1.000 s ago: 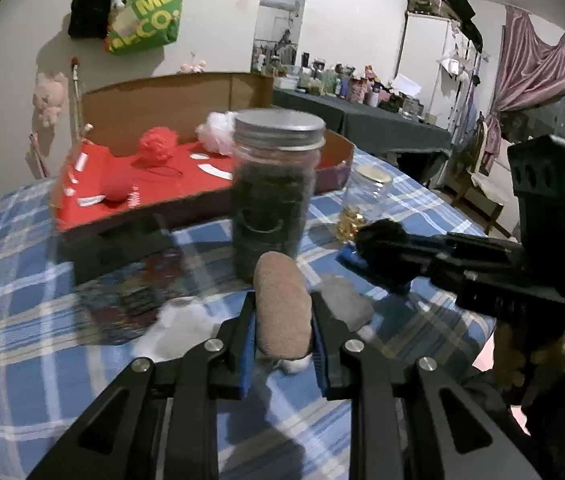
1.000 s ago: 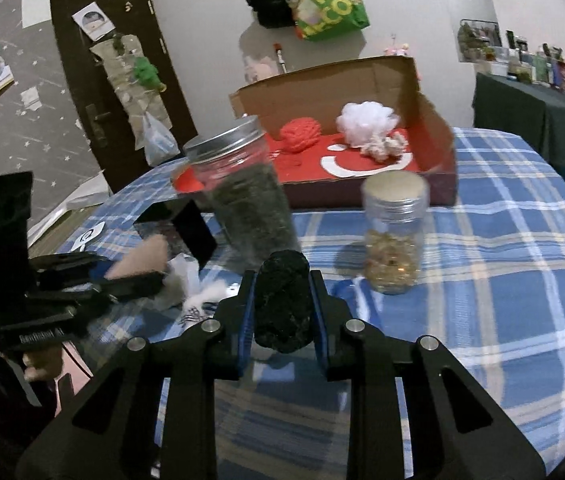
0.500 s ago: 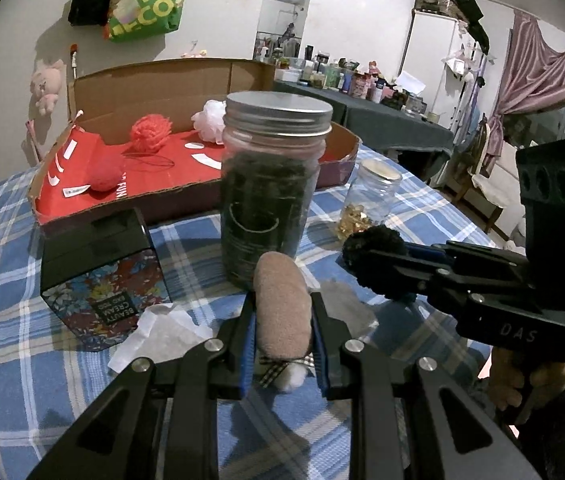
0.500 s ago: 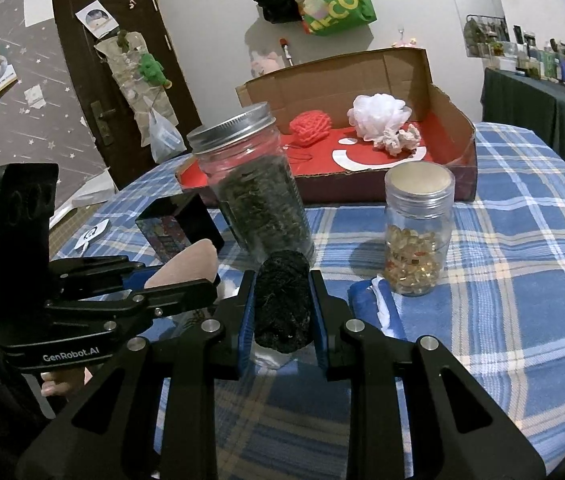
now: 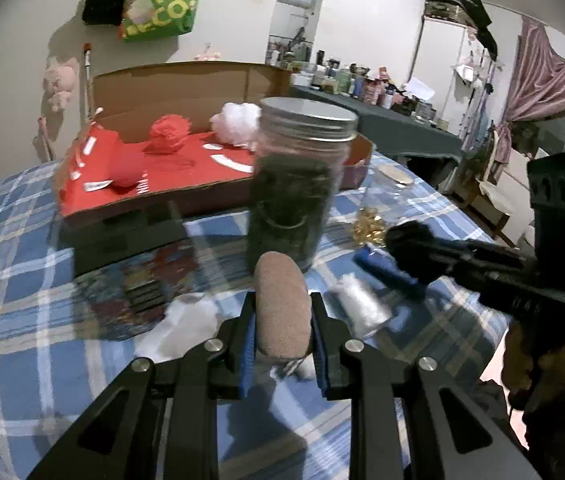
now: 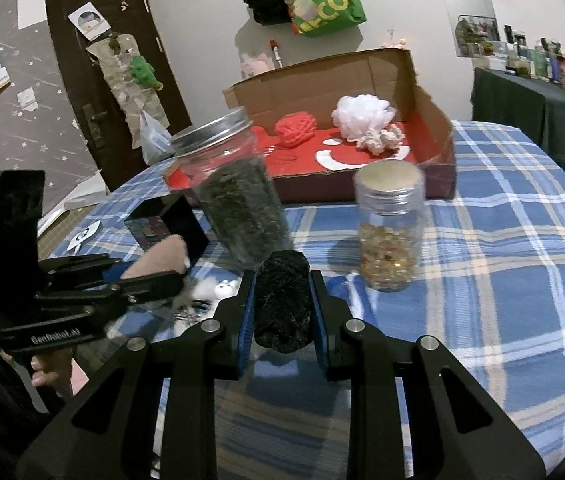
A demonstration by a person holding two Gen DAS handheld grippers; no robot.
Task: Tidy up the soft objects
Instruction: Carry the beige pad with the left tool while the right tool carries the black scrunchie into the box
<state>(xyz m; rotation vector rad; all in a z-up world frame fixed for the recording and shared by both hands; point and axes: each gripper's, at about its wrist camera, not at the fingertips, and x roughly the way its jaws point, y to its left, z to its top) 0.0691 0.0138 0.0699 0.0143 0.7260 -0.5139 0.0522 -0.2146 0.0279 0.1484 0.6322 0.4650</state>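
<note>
Two grippers: each clamped on a soft object above the plaid desk (image 6: 522,280).
Left gripper (image 5: 281,320): fingers pinch a tan plush piece (image 5: 280,308).
Right gripper (image 6: 281,304): fingers squeeze a black fuzzy piece (image 6: 281,304).
Cardboard box (image 6: 430,120): 12 o'clock, behind two jars, holding red and white puffs.

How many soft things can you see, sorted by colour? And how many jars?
Red soft things: 2, a ball and a pouf, both in the box.
White: 1, a pouf in the box.
Tan: 1, in the left gripper.
Black: 1, in the right gripper.
Jars: 2, a big one and a small one.
Total: 5 soft things, 2 jars.
</note>
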